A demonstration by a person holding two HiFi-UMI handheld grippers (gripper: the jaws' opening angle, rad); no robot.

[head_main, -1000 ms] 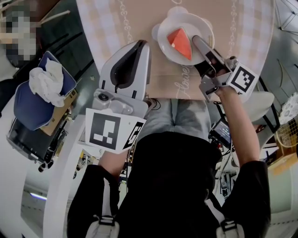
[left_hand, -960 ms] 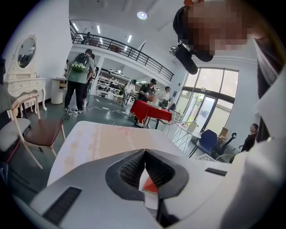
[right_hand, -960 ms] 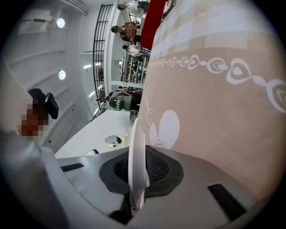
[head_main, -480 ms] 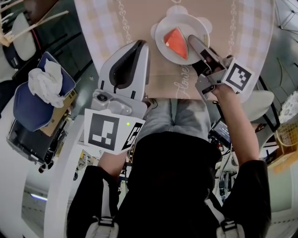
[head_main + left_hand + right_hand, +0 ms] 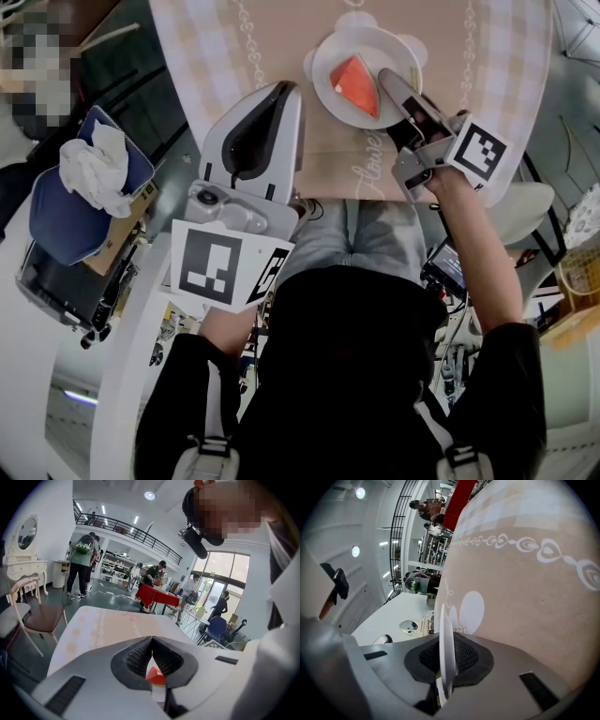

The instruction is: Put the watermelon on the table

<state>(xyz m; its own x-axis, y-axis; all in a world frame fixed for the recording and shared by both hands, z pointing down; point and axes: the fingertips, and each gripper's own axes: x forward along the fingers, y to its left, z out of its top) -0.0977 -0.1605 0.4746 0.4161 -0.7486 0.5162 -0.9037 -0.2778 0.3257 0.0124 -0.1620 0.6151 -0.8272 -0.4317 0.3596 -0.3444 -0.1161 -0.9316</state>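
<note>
A red wedge of watermelon (image 5: pixel 357 82) lies on a white plate (image 5: pixel 330 86) over the beige tablecloth (image 5: pixel 281 37). My right gripper (image 5: pixel 386 80) is shut on the plate's near right rim. In the right gripper view the rim (image 5: pixel 445 634) stands edge-on between the pads of the right gripper (image 5: pixel 449 665). My left gripper (image 5: pixel 286 86) hangs to the left of the plate, shut and holding nothing. In the left gripper view the watermelon (image 5: pixel 156 676) shows through the gap below the closed tips of the left gripper (image 5: pixel 152 641).
A blue seat (image 5: pixel 56 220) with a crumpled white cloth (image 5: pixel 94 169) stands left of the table. A white chair (image 5: pixel 525 211) sits at the right. The left gripper view shows a wooden chair (image 5: pixel 37 616), a red-covered table (image 5: pixel 159 597) and people far off.
The right gripper and the plate with the watermelon have shifted slightly left and away. The left gripper has kept still.
</note>
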